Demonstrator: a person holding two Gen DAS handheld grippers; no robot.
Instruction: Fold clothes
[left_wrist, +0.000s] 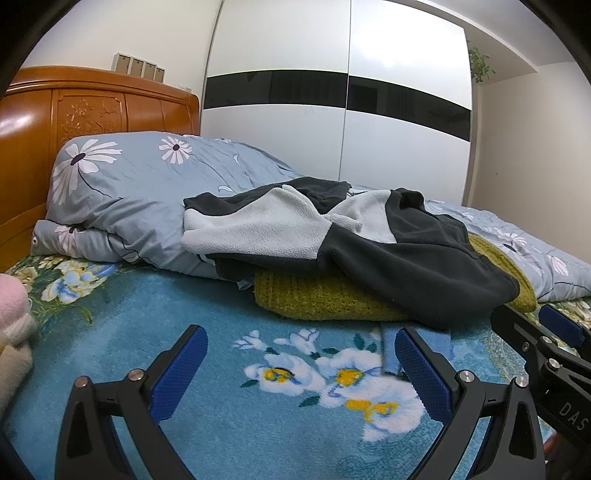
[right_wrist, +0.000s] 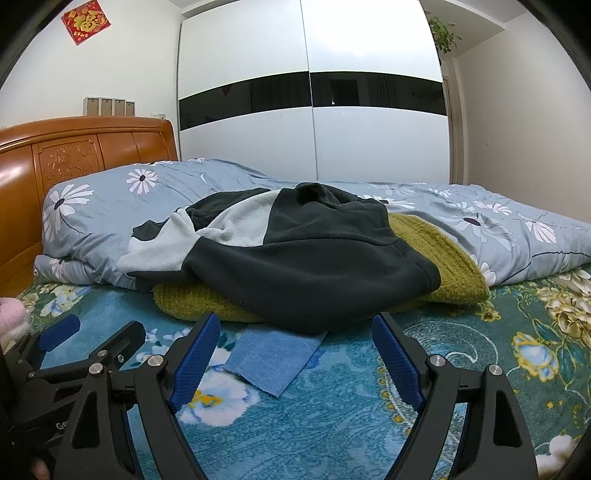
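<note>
I have the left gripper (left_wrist: 299, 354) angled slightly downward, its jaws spread wide with nothing between the blue pads (left_wrist: 177, 373). I have the right gripper (right_wrist: 293, 341) at a matching downward tilt, its jaws also parted and empty, a little narrower than the left. The two units sit side by side: in the left wrist view the right gripper's black linkage and blue pad enter at the right edge, and in the right wrist view the left gripper's linkage enters at the lower left. Neither gripper touches anything.
</note>
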